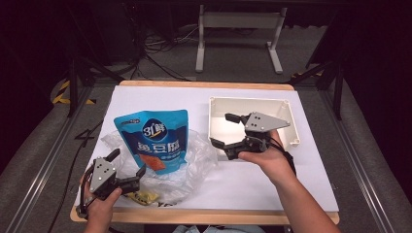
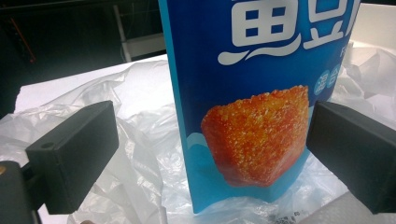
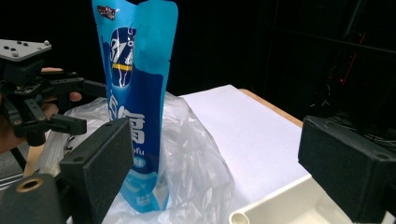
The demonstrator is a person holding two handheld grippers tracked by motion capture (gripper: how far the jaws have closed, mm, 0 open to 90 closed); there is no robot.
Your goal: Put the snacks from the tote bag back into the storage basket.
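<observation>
Next, with both claws apart, close the left gripper (image 1: 127, 168) squarely on the upright blue pouch (image 1: 154, 141); keep the right gripper (image 1: 225, 130) clear.

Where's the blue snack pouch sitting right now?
In the high view the blue snack pouch stands upright left of centre on the crumpled clear plastic bag, just ahead of the open left tool and left of the white bin.
</observation>
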